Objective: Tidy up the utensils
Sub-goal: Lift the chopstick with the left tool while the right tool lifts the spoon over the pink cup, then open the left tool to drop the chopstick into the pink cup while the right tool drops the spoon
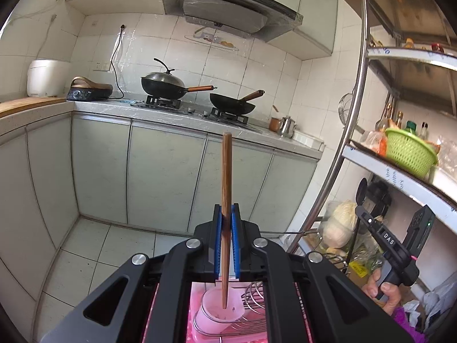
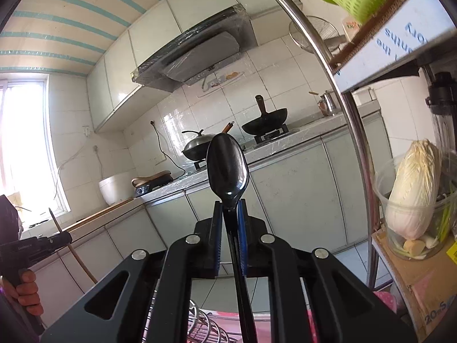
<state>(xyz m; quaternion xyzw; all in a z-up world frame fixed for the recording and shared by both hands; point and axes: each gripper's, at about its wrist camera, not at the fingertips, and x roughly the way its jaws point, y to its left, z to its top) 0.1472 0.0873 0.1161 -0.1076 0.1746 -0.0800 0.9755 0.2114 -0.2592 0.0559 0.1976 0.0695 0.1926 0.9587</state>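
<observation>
- Left gripper: lower centre of the left wrist frame. Its blue pads are clamped on a wooden chopstick.
- The chopstick stands almost upright in the frame. Its upper end reaches in front of the counter edge; its lower end hangs over a pink cup-shaped holder at bottom centre.
- The holder sits beside a wire dish rack on a pink surface.
- Right gripper: lower centre of the right wrist frame. Its fingers are closed on the handle of a black spoon.
- The spoon bowl points up, at frame centre, above the fingertips. The handle runs down between the pads to the bottom edge.
- Background, left wrist view: a lidded wok and an open wok sit on the gas hob at mid-frame, beneath a range hood.
- Right of frame: a metal shelf unit carries a green basket.
- Right wrist view, right edge: a napa cabbage stands in a clear container.
</observation>
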